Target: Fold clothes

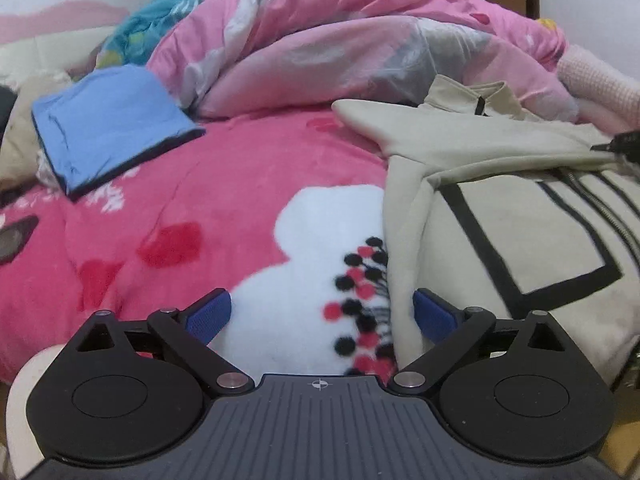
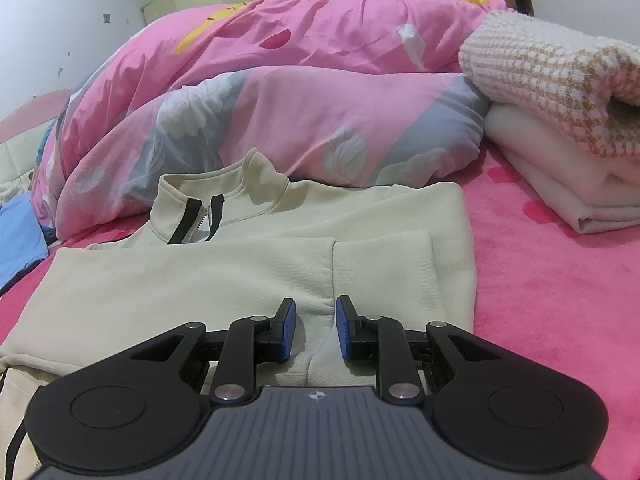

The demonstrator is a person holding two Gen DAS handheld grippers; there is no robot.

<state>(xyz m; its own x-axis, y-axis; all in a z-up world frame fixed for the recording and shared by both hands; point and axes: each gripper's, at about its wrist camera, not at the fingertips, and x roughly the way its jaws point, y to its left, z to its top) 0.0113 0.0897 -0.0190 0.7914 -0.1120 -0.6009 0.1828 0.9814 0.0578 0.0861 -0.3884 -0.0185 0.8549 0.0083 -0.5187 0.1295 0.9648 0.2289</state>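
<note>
A beige zip-up jacket (image 1: 500, 240) with black stripes lies flat on the pink fleece blanket (image 1: 180, 216). Its collar (image 2: 208, 204) points toward the duvet. One sleeve (image 2: 180, 280) is folded across the body, ending in a ribbed cuff (image 2: 380, 272). My right gripper (image 2: 316, 328) sits low over that sleeve, its jaws narrow, with a bunched ridge of beige fabric pinched between the blue pads. In the left wrist view it shows as a dark tip (image 1: 612, 145) at the right edge. My left gripper (image 1: 322, 316) is wide open above the blanket beside the jacket's left edge, holding nothing.
A folded blue garment (image 1: 108, 120) lies at the far left of the bed. A heaped pink duvet (image 2: 280, 80) runs along the back. A stack of folded knit and cream clothes (image 2: 560, 128) sits at the right. Pink blanket (image 2: 540, 300) shows to the jacket's right.
</note>
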